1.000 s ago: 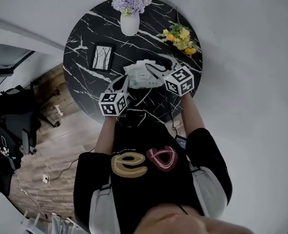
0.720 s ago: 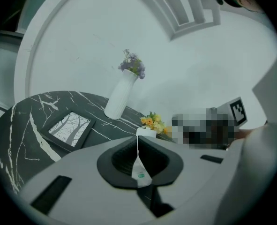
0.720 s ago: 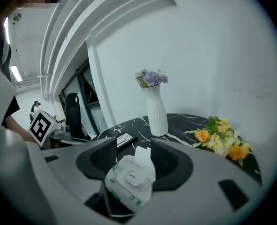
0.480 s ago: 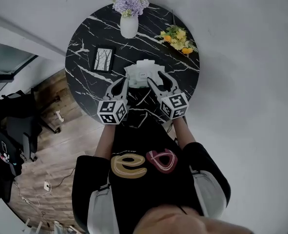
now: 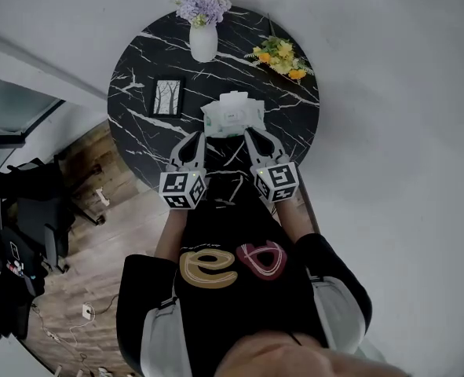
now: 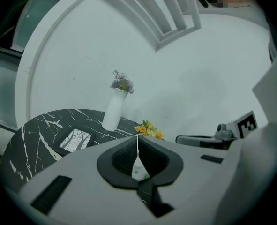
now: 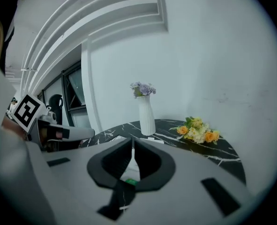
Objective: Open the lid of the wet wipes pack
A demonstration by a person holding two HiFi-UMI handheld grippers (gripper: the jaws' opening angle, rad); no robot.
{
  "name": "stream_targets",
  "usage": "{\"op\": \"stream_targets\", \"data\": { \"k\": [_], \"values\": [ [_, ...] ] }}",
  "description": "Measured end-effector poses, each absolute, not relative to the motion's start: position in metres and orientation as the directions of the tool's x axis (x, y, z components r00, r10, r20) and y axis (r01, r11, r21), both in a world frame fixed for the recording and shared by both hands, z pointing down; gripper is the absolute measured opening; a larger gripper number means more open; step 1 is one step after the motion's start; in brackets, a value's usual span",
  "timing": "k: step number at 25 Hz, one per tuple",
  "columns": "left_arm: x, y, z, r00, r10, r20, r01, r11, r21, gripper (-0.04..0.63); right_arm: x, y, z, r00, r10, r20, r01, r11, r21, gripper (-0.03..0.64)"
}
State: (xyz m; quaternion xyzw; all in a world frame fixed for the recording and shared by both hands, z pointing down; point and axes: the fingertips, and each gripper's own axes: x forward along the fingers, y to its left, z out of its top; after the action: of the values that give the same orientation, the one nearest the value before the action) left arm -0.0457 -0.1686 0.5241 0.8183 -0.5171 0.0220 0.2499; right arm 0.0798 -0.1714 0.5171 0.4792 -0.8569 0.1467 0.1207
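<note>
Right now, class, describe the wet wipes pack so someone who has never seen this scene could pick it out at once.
Find the round black marble table. Near its middle, right of the dark picture frame and below the white vase in the head view, lies the wet wipes pack. It is the only flat, whitish packet; its neighbours are a frame, a vase and yellow flowers.
</note>
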Motion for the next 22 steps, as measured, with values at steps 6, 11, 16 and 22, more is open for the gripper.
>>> {"op": "stream_targets", "data": {
  "k": [6, 11, 16, 22],
  "values": [
    [-0.042, -0.159, 0.52, 0.487, -0.823, 0.292, -0.85, -0.37, 0.375, 0.018, 0.074, -0.158, 0.515, -0.504, -0.789, 0.353, -0.86, 0.496, -0.12, 0.011],
    [-0.04, -0.156, 0.519, 0.504, -0.813, 0.291, -0.845, -0.395, 0.361, 0.018, 0.071, -0.153, 0.514, -0.497, -0.79, 0.359, -0.862, 0.497, -0.098, 0.011],
    [-0.04, -0.155, 0.516, 0.51, -0.809, 0.291, -0.847, -0.413, 0.335, 0.018, 0.07, -0.15, 0.514, -0.486, -0.795, 0.364, -0.866, 0.493, -0.078, 0.009],
    [-0.044, -0.152, 0.516, 0.502, -0.814, 0.293, -0.854, -0.413, 0.316, 0.018, 0.064, -0.146, 0.517, -0.489, -0.793, 0.364, -0.859, 0.51, -0.042, 0.009]
  ]
}}
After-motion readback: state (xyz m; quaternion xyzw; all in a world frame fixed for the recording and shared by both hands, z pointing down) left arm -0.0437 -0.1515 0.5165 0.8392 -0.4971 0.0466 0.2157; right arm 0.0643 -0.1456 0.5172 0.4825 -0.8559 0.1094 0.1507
